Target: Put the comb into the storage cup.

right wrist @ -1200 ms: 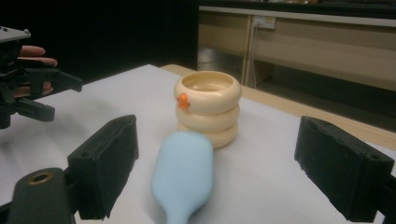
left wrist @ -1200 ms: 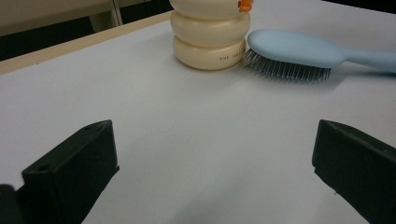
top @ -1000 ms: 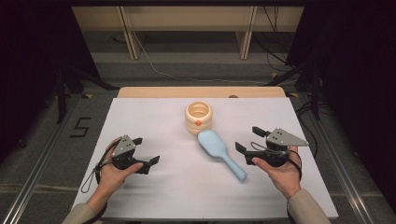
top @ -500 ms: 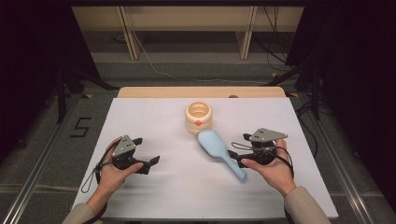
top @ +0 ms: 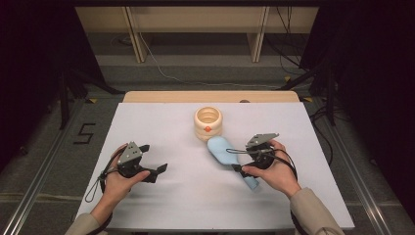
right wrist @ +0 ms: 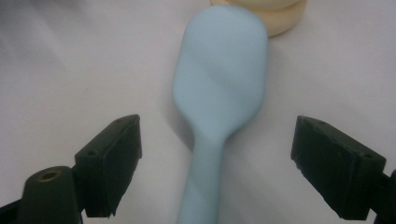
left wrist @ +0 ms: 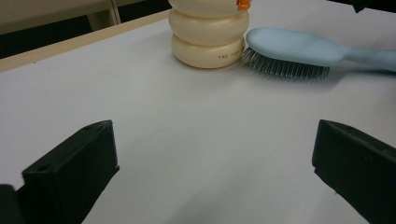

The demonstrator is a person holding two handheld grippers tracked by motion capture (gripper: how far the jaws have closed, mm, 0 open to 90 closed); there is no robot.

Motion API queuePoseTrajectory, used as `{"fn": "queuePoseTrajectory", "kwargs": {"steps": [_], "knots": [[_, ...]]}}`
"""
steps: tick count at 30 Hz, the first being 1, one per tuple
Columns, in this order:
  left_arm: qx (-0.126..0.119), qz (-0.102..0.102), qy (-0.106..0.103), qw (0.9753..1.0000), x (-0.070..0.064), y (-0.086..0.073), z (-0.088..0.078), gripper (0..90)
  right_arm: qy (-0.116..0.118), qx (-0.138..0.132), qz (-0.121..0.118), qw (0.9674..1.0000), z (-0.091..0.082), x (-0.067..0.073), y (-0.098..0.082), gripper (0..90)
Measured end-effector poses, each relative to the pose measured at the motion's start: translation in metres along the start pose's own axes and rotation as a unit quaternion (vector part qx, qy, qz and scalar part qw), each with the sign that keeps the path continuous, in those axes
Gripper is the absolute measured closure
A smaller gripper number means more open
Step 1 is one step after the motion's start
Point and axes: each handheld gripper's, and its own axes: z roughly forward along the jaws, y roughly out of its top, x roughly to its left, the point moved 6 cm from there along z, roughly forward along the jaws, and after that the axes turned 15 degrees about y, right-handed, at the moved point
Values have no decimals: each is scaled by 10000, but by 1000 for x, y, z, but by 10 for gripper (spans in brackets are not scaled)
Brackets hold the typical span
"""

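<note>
A light blue hairbrush [top: 221,149] lies bristles down on the white table [top: 156,122], its head next to a cream ringed container [top: 208,122] with an orange dot. My right gripper [top: 234,159] hangs low over the brush where the head meets the handle. In the right gripper view the brush [right wrist: 222,79] runs up between the jaws of that gripper [right wrist: 217,135], which stand wide on either side without touching it. My left gripper [top: 154,157] is open at the table's left, with nothing between its jaws [left wrist: 212,144]; it faces the container [left wrist: 208,35] and the brush [left wrist: 299,46].
Bare white tabletop lies between the two hands and toward the front edge. A wooden strip [top: 210,96] borders the far edge of the table. Beyond it are a grey floor, cables and frame legs.
My right gripper has moved left and down, from beside the brush handle to over it, with its jaws now astride the handle. The left gripper and the brush have stayed in place.
</note>
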Motion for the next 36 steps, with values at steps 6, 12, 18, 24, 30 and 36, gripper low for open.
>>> {"fn": "queuePoseTrajectory", "kwargs": {"steps": [6, 12, 18, 24, 30, 36], "knots": [[3, 6, -5, 10000, 0, 0, 0, 0, -9, 534, 45, 9986, 10, 0, -1, 184], [14, 12, -10, 10000, 0, 0, 0, 0, -1, 866, 192, 9961, 16, 0, -1, 199], [19, 5, -24, 10000, -1, -1, 0, 0, 5, 1393, 329, 9897, 25, 2, -4, 223], [10, 11, -17, 10000, 0, 0, 0, 0, -48, 1675, 364, 9852, 34, 0, -6, 241], [10, 1, -13, 10000, 0, 0, 0, 0, -76, 1747, 393, 9838, 38, -2, -4, 261], [7, 1, -19, 10000, 0, 0, 0, 0, -70, 1829, 458, 9820, 43, -6, -4, 279]]}}
